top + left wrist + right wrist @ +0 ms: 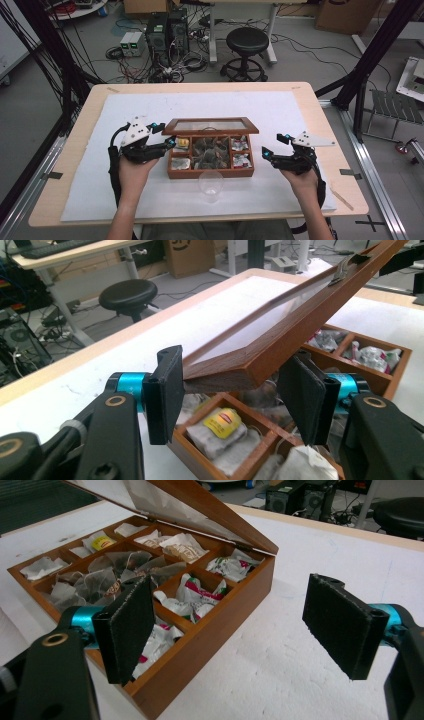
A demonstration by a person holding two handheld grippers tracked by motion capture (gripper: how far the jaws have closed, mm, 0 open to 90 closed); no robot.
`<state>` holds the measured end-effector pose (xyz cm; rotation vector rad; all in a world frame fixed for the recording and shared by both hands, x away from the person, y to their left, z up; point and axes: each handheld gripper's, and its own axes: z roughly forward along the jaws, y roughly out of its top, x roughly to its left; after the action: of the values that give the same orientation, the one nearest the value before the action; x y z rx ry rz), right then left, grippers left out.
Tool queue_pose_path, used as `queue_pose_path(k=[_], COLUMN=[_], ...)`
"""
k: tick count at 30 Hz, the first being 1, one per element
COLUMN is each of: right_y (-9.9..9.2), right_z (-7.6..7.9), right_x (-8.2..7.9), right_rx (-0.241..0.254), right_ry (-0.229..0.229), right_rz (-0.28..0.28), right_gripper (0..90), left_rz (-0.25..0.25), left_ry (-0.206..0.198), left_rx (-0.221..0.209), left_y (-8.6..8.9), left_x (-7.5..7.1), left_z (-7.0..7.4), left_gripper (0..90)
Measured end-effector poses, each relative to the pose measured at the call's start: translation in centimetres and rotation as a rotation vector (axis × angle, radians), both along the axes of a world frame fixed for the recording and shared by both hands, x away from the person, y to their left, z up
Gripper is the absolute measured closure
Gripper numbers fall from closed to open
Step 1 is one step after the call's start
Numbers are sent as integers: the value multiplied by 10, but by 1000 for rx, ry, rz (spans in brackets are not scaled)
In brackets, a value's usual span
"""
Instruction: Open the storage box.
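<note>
A clear glass (210,183) stood nearest. Behind it sat the wooden tea box (210,173), mid-table. The left gripper (170,145) had the raised lid (280,335) corner between half-open jaws; whether pinched, unclear. The right gripper (265,153) gaped wide, empty, just beside the box.

Pretty typical lab space here. The counter (60,200) is light wood with a white sheet (150,105) spread over most of it. Grey floor (30,105) all around, with a mess of cables (170,70) snaking over to two black PC towers (167,30) and a couple of small grey boxes with green lights (131,42). A black round stool (246,50) sits near a white desk (242,20). Cardboard boxes (345,15) are at the back, and black frame struts (380,45) rise on both sides. A grey slatted chair (395,107) stands off to the right. The light is even.
</note>
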<state>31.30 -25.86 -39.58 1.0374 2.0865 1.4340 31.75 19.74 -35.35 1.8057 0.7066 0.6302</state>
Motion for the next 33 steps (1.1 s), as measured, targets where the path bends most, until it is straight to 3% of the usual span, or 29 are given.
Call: queue_pose_path(k=[7, 9, 14, 22, 29, 33], right_y=[6, 12, 23, 38, 52, 57], right_z=[10, 16, 22, 34, 42, 45], right_x=[7, 11, 19, 37, 49, 57], right_rx=[3, -8, -31, -44, -94, -111], right_ry=[-11, -33, -56, -117, -166, -160], right_rz=[10, 47, 71, 73, 73, 61], right_gripper=[225, 302, 354, 439, 513, 524], left_rz=[13, 11, 6, 3, 1, 5], left_ry=[-4, -10, -12, -14, -17, -24], left_rx=[0, -6, -19, -42, -46, -55], left_y=[-2, -2, -2, -2, -3, -4], left_x=[8, 11, 15, 23, 30, 34], left_z=[5, 6, 7, 12, 16, 17], left_gripper=[446, 449, 461, 473, 476, 479])
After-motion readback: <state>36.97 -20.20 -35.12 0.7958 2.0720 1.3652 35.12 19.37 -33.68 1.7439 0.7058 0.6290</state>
